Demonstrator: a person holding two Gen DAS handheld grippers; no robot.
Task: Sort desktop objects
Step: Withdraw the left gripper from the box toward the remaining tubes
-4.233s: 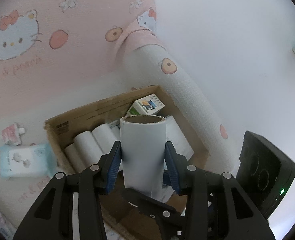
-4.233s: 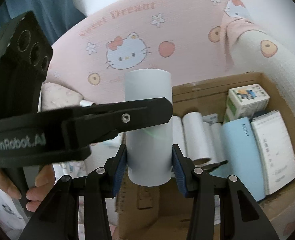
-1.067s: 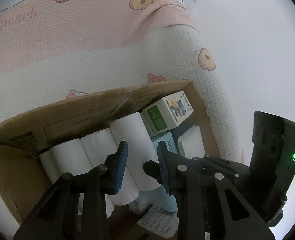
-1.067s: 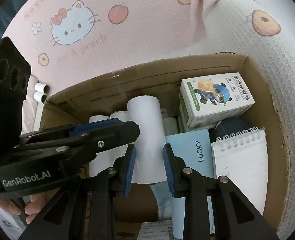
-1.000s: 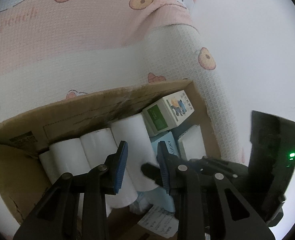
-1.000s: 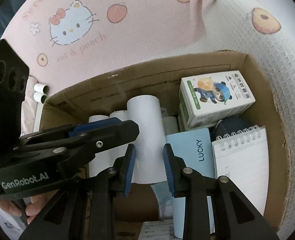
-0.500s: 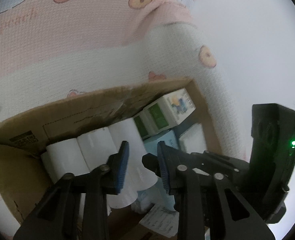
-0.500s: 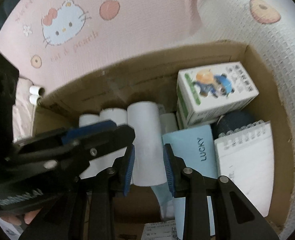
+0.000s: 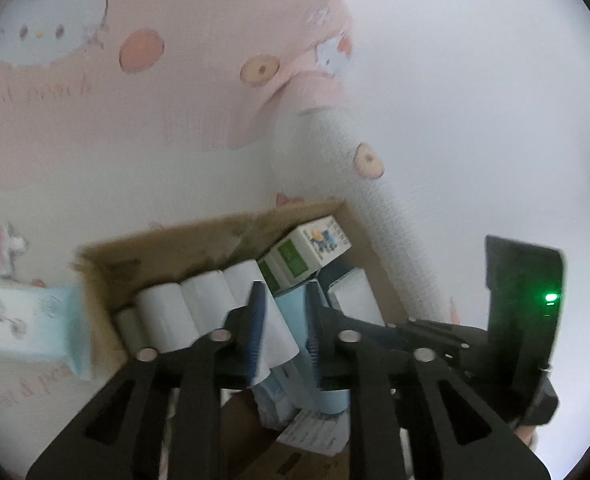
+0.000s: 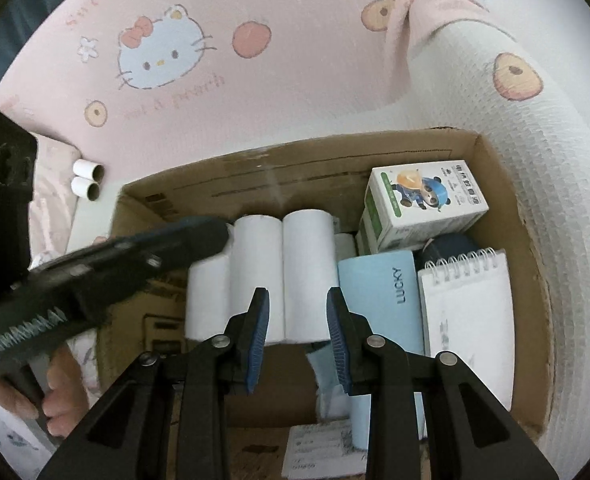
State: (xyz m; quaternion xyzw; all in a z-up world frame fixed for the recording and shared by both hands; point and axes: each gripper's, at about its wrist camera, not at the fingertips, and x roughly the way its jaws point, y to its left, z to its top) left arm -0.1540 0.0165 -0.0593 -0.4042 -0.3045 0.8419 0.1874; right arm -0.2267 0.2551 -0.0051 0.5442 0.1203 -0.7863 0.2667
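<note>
Several white paper rolls [image 10: 307, 264] lie side by side in the cardboard box [image 10: 295, 152]. My right gripper [image 10: 297, 296] hovers above the rightmost roll, its blue pads a little apart with nothing gripped. My left gripper [image 9: 283, 292] hangs higher over the same row of rolls [image 9: 203, 300]; its jaws are opening and nothing is between them. In the right wrist view the left gripper [image 10: 135, 256] crosses from the left, blurred, over the leftmost rolls.
The box also holds a panda-print carton [image 10: 427, 204], a blue LUCKY notebook [image 10: 379, 292] and a spiral notepad [image 10: 467, 312]. Two cardboard tubes [image 10: 87, 180] and a wipes pack [image 9: 19, 316] lie outside on the pink bedding. A hand [image 10: 59, 396] grips the left tool.
The roll both grippers held four seconds ago now lies in the box. Over the last second both grippers have drawn up and back from it, the left one farther.
</note>
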